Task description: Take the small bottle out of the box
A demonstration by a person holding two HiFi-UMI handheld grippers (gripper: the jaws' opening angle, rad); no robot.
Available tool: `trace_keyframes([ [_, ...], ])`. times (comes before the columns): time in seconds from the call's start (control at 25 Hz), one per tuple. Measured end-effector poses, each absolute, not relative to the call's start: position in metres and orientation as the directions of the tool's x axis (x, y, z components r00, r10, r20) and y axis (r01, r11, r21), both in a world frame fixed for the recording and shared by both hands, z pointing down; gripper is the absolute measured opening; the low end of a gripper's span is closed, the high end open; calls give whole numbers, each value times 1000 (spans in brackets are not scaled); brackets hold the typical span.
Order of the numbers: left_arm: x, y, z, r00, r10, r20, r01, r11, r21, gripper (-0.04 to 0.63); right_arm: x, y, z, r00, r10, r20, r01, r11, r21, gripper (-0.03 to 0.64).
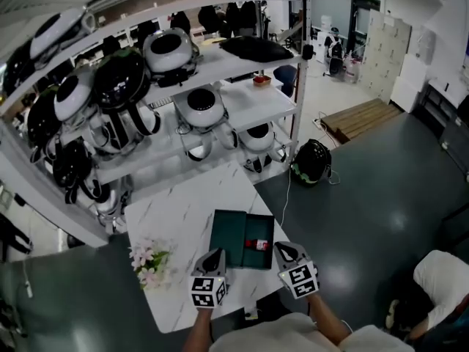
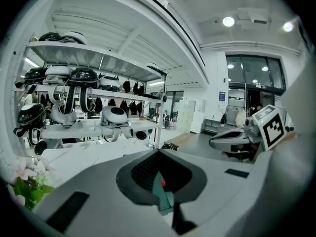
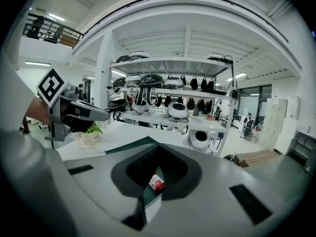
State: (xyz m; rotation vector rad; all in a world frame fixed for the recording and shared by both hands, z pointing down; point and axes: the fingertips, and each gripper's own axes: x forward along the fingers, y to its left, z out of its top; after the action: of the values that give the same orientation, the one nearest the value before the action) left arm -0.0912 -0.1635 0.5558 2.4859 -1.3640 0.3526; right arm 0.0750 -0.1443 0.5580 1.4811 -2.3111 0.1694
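An open dark green box lies on the white marble table. The small bottle, white with a red cap, lies on its side in the box's right half. Just short of the box's near edge is my left gripper, shut and empty. My right gripper is also shut and empty, beside the box's near right corner. In the right gripper view the bottle shows through the gap below the closed jaws. The left gripper view shows the box edge and a red spot of the cap.
A bunch of pink flowers lies on the table left of the box. Behind the table stands a white rack loaded with helmets. A person in white crouches on the dark floor at the lower right.
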Motion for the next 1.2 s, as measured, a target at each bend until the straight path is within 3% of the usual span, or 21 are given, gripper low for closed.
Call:
trace_keyframes([
  [0.8, -57, -245, 586, 343, -829, 441, -937, -334, 101, 18, 102, -249, 606, -552, -700, 453, -783, 622, 7, 21],
  [1.2, -58, -243, 616, 397, -786, 474, -913, -392, 114, 18, 94, -241, 638, -511, -701, 498, -806, 592, 6, 21],
])
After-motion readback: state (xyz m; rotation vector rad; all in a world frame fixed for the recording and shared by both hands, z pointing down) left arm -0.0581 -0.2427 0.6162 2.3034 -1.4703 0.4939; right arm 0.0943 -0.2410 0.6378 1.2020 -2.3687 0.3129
